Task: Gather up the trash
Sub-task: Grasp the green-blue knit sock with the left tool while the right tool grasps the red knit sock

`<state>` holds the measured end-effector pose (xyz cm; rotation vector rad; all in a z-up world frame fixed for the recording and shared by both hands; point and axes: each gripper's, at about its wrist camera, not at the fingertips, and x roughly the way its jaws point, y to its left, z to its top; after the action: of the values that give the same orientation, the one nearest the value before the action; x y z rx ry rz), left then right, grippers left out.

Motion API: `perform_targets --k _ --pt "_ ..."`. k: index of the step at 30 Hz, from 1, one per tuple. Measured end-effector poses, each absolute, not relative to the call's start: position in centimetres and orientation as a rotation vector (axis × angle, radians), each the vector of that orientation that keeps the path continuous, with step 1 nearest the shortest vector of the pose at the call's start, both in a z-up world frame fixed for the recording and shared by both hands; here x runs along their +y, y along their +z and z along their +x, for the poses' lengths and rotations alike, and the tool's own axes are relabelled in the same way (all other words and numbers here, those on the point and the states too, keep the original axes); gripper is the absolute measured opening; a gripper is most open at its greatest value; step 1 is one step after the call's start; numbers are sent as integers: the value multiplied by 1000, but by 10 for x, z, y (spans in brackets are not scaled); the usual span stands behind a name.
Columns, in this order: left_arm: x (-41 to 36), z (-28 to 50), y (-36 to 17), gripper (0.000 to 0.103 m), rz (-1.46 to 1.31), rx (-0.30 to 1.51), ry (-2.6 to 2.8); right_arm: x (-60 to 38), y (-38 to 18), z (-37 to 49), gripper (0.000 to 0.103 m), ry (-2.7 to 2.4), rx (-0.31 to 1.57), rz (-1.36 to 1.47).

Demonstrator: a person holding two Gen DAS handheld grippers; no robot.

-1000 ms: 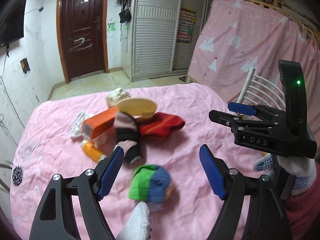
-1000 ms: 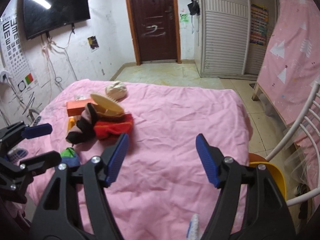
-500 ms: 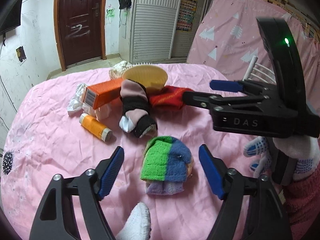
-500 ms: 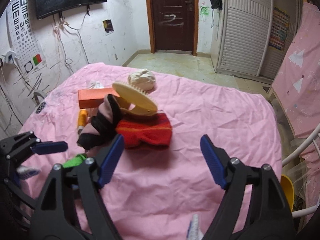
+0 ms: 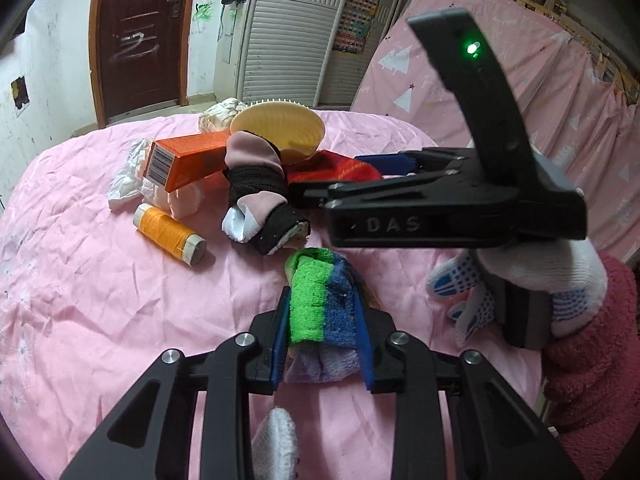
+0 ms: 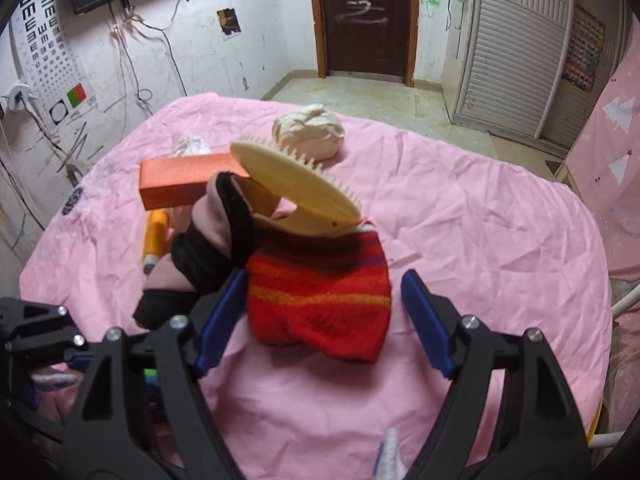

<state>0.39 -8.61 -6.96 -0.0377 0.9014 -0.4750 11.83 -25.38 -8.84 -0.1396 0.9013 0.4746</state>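
My left gripper (image 5: 322,320) is closing, and its blue pads press both sides of a green and blue rolled sock (image 5: 320,296) on the pink sheet (image 5: 80,300). My right gripper (image 6: 324,312) is closing too, with a red striped sock (image 6: 320,300) between its jaws; the right pad (image 6: 426,320) stands apart from it. Behind lie a pink and black sock (image 6: 212,240), a cream toothed disc (image 6: 296,192), an orange box (image 5: 188,160), an orange thread spool (image 5: 168,232), crumpled white paper (image 5: 128,172) and a crumpled tissue ball (image 6: 308,132).
A gloved hand (image 5: 540,276) with a fuzzy red sleeve holds the right gripper. A white chair rail (image 6: 624,300) stands at the bed's right edge. A pink curtain (image 5: 560,100) hangs to the right, with a door (image 6: 364,16) and tiled floor beyond.
My left gripper came down over the green and blue sock and its jaws closed in on it. My right gripper moved toward the pile until the red sock lay between its jaws.
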Motion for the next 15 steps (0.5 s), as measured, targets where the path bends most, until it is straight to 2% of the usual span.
perform_targets --k 1,2,4,6,15 --pt "-85 4 -70 19 -41 901 -479 -253 -89 119 59 475 904 -144" --pt "-85 4 -70 19 -44 901 -481 -252 -90 118 56 474 907 -149" --pt "-83 4 -69 19 -48 899 -485 -251 -90 117 43 475 903 -156" --pt "-82 3 -67 19 -51 896 -485 -251 -88 113 35 477 895 -171" --pt "-87 -4 -56 19 -38 873 -504 -267 -75 95 32 454 857 -170"
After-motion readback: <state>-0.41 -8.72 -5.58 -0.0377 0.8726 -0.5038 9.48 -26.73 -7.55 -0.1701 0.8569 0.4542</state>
